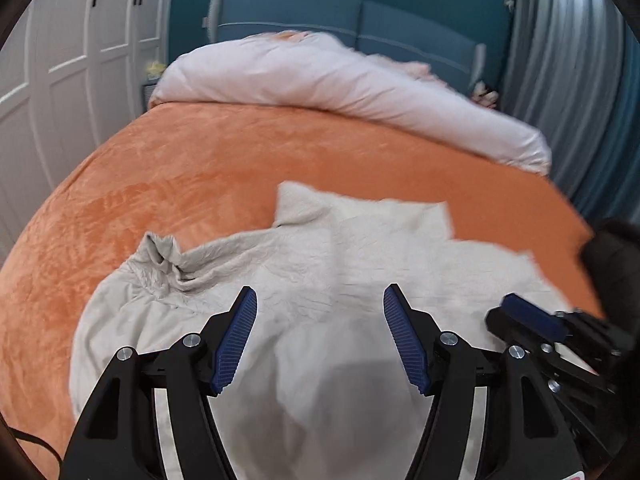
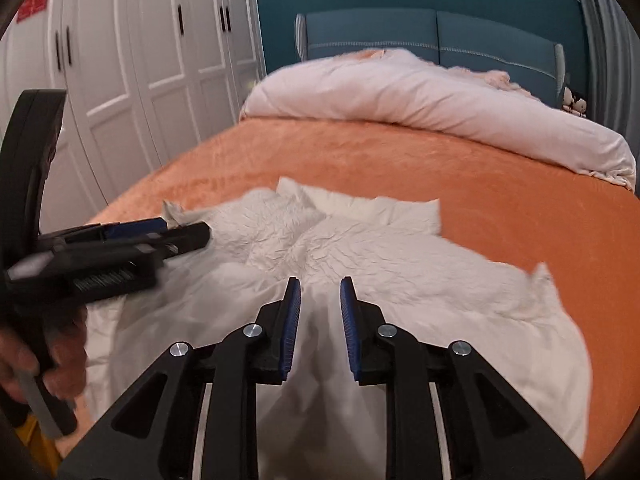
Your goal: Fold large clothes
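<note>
A large cream, crinkled garment (image 1: 344, 240) (image 2: 380, 252) lies rumpled on the orange bedspread (image 1: 180, 168) (image 2: 500, 184), one bunched end pointing left. My left gripper (image 1: 322, 291) hovers over the garment's near part, open wide, with nothing between its blue pads (image 1: 236, 340). In the right wrist view it appears side-on at the left (image 2: 182, 232), with a hand (image 2: 60, 356) on its handle. My right gripper (image 2: 321, 281) stands above the garment's near middle. Its jaws are a narrow gap apart and the pads (image 2: 291, 332) press on nothing. It also shows at the right edge of the left wrist view (image 1: 524, 316).
A pale pink duvet (image 1: 340, 84) (image 2: 420, 100) is heaped across the head of the bed before a blue headboard (image 2: 400, 32). White wardrobe doors (image 2: 140, 60) line the left side, and a grey curtain (image 1: 568, 60) hangs at the right. A plush toy (image 2: 574, 104) sits beside the headboard.
</note>
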Demonstrator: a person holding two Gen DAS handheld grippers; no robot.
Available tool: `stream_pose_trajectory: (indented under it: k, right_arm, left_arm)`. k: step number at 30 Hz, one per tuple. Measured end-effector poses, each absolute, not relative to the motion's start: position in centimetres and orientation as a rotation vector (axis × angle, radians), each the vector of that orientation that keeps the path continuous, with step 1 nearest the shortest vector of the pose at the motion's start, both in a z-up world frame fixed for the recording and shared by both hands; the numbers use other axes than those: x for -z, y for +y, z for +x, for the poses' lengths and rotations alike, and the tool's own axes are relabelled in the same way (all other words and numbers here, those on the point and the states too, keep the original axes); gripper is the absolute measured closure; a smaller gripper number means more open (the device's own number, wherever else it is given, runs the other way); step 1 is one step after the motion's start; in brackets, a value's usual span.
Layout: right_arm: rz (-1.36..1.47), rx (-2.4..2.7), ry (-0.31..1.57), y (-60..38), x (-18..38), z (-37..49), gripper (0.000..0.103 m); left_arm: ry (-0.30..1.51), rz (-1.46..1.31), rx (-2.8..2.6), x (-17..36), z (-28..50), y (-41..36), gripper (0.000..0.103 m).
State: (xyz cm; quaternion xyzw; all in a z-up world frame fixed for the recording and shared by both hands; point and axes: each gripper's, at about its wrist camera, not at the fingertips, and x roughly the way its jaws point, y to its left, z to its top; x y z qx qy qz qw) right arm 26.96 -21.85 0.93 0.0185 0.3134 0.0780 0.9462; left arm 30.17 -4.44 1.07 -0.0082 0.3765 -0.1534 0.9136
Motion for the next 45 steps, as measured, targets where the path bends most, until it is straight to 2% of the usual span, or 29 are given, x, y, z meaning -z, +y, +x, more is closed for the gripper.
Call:
stream_pose_trajectory:
  k: [8, 15, 27, 32, 36, 39, 45]
  right_arm:
    - [0.179, -0.117, 0.752, -24.5, 4.1, 32.7, 0.089]
    - [0.185, -0.115, 0.755, -24.0, 6.2, 33.4, 0.089]
    - [0.187, -0.108, 0.747, -24.2, 7.2, 33.3, 0.090]
    - [0.234, -0.109, 0.780, -25.2, 5.0, 32.8, 0.089]
    - [0.244, -0.027, 0.723, -28.0, 1.8, 29.0, 0.089]
    - [0.301, 0.095, 0.687, -33.6, 1.3, 26.6, 0.089]
    - [0.463, 0.200, 0.727, -41.2, 4.9, 25.7, 0.095]
  left_arm:
    - [0.840, -0.038, 0.246, 3.8, 35.9, -2.8, 0.031]
    - [0.811, -0.037, 0.234, 5.7, 36.4, -3.1, 0.027]
    - [0.803, 0.016, 0.196, 7.0, 36.9, -4.3, 0.025]
    - [0.844, -0.007, 0.213, 5.2, 36.8, -3.5, 0.025]
    - [0.816, -0.012, 0.171, 1.7, 34.6, -1.5, 0.025]
    - [0.779, 0.015, 0.132, 0.2, 33.9, 0.4, 0.022]
    - [0.844, 0.016, 0.046, 3.8, 36.0, 3.5, 0.022]
